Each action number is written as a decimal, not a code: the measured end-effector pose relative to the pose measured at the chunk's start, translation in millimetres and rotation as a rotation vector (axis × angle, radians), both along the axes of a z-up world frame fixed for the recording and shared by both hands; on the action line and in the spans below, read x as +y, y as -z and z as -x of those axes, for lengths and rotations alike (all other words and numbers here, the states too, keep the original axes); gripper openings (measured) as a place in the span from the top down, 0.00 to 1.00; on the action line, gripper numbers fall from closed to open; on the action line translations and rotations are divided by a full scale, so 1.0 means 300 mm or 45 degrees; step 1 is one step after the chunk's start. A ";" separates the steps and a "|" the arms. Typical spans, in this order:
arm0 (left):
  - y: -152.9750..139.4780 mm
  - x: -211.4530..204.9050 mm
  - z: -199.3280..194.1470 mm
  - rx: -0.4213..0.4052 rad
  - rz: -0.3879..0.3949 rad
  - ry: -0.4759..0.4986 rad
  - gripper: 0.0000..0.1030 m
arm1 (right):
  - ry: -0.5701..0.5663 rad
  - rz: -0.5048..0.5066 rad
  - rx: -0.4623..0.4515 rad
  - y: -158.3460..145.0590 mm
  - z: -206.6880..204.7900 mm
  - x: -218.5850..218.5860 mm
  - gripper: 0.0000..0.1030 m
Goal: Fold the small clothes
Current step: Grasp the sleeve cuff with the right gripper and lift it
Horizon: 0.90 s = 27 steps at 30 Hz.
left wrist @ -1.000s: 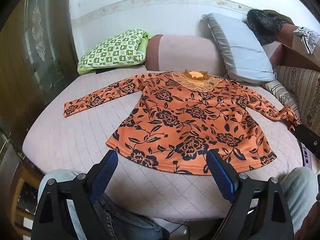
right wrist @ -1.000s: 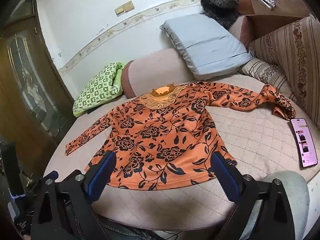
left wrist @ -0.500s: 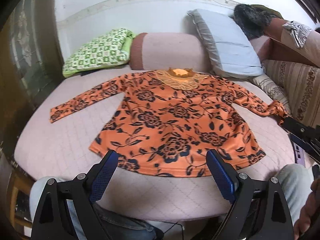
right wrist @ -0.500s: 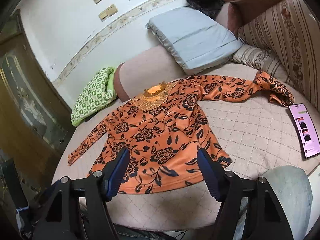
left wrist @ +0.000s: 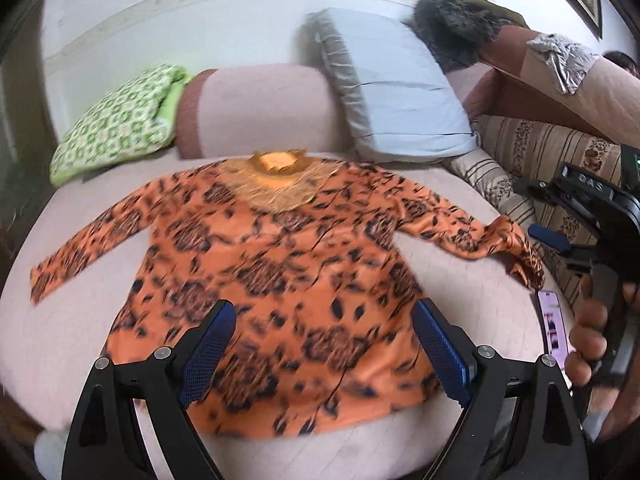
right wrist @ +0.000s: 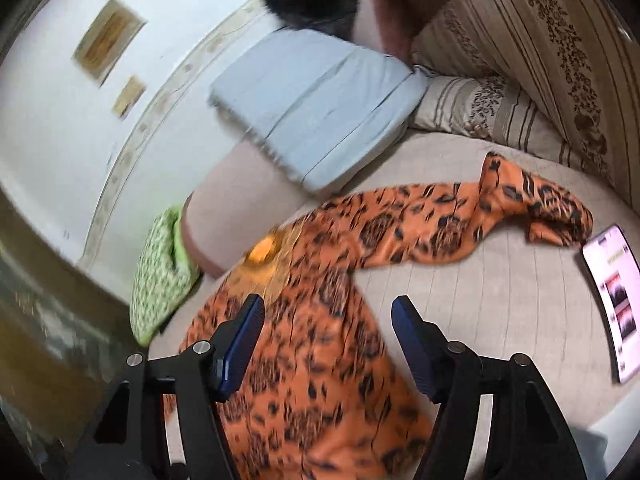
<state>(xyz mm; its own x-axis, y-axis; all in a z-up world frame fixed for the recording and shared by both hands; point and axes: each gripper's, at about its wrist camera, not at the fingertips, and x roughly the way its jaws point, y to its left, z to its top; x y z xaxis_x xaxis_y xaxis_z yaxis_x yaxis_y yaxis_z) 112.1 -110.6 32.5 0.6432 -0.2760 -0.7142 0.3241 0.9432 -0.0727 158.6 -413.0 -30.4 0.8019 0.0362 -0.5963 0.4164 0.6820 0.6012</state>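
An orange long-sleeved top with black flowers (left wrist: 280,256) lies flat on the pink quilted bed (left wrist: 72,320), collar toward the pillows. Its left sleeve is stretched out and its right sleeve end (right wrist: 552,208) is bunched. My left gripper (left wrist: 324,328) is open and empty above the hem. My right gripper (right wrist: 328,332) is open and empty above the top's right side (right wrist: 320,360). The right gripper also shows at the right edge of the left wrist view (left wrist: 548,236), near the bunched cuff. Both views are motion-blurred.
A lit phone (right wrist: 616,300) lies on the bed right of the top. A green checked cushion (left wrist: 116,120), a pink bolster (left wrist: 260,108) and a grey-blue pillow (left wrist: 396,96) line the back. Striped floral cushions (right wrist: 532,40) stand on the right.
Both grippers have moved forward over the bed. The right gripper has swung right and tilted toward the right sleeve, and its jaws have narrowed somewhat. The top has not moved.
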 end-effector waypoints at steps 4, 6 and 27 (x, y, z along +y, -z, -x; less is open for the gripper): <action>0.018 -0.147 -0.144 0.024 -0.006 0.052 0.12 | 0.084 -0.027 0.039 0.032 -0.080 -0.140 0.33; 0.050 -0.239 -0.244 0.080 0.017 0.094 0.12 | 0.098 -0.060 0.062 0.054 -0.117 -0.219 0.33; 0.429 -0.742 -0.597 0.409 0.105 0.316 0.14 | 0.489 -0.493 0.188 0.452 0.053 -0.631 0.50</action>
